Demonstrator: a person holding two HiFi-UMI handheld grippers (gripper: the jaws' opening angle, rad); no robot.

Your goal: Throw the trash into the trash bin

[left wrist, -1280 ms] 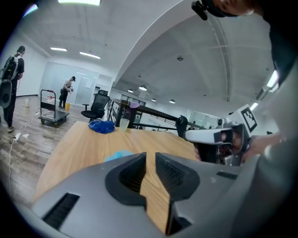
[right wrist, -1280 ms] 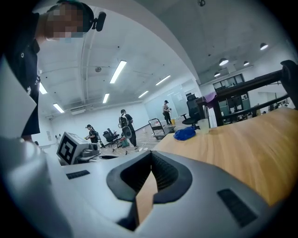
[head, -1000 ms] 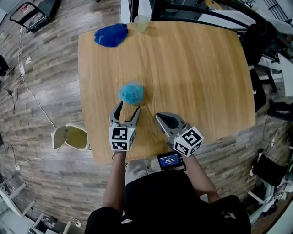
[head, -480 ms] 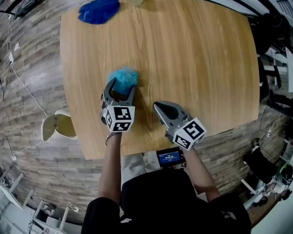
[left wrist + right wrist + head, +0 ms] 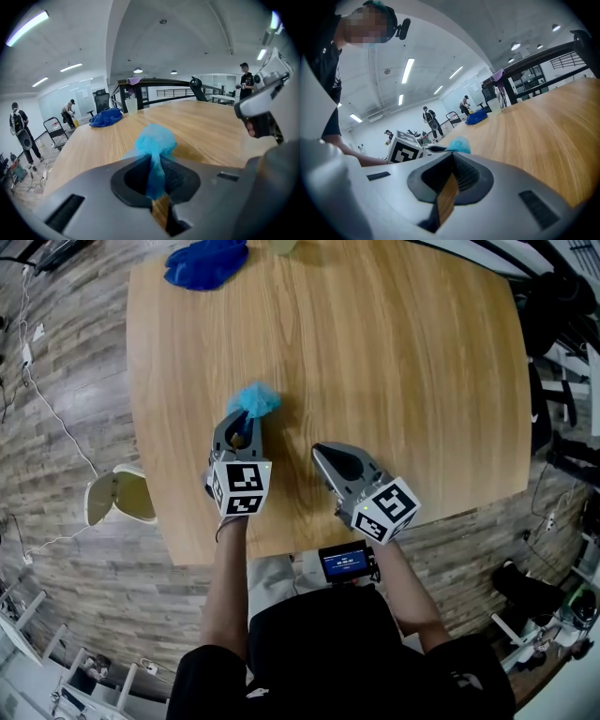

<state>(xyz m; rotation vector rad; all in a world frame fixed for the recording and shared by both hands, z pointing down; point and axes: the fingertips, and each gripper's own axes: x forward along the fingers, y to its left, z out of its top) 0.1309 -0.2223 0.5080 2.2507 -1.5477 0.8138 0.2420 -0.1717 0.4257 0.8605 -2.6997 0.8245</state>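
**Trash pinched near the table's front edge**

Closest to the person, the head view shows a small lit screen point(image 5: 347, 563) at the waist. Just beyond it, both grippers sit side by side over the near part of the wooden table point(image 5: 394, 362).

The right gripper point(image 5: 319, 450) lies low over the wood, apart from everything. Its own view shows the jaws together, with only a thin slit of table grain between the pads and nothing held. That view also catches the marker cube point(image 5: 404, 149) of the left gripper point(image 5: 156, 185) beside it.

The left gripper's jaws are closing on a light-blue wad of trash point(image 5: 155, 140). The left gripper view shows the wad's lower part squeezed into a narrow strip between the pads, while its puffy top bulges past the fingertips. In the head view only that tuft shows, on the table at the jaw tips.

At the table's far edge lie a dark blue cloth point(image 5: 204, 261) and a pale cup point(image 5: 131, 105). The head view's top border cuts the cup off.

Only the head view shows the trash bin point(image 5: 117, 498). It stands on the plank floor to the left of the table, mouth open, well apart from the wad.

The gripper views instead show people point(image 5: 21, 133) standing in the room beyond.
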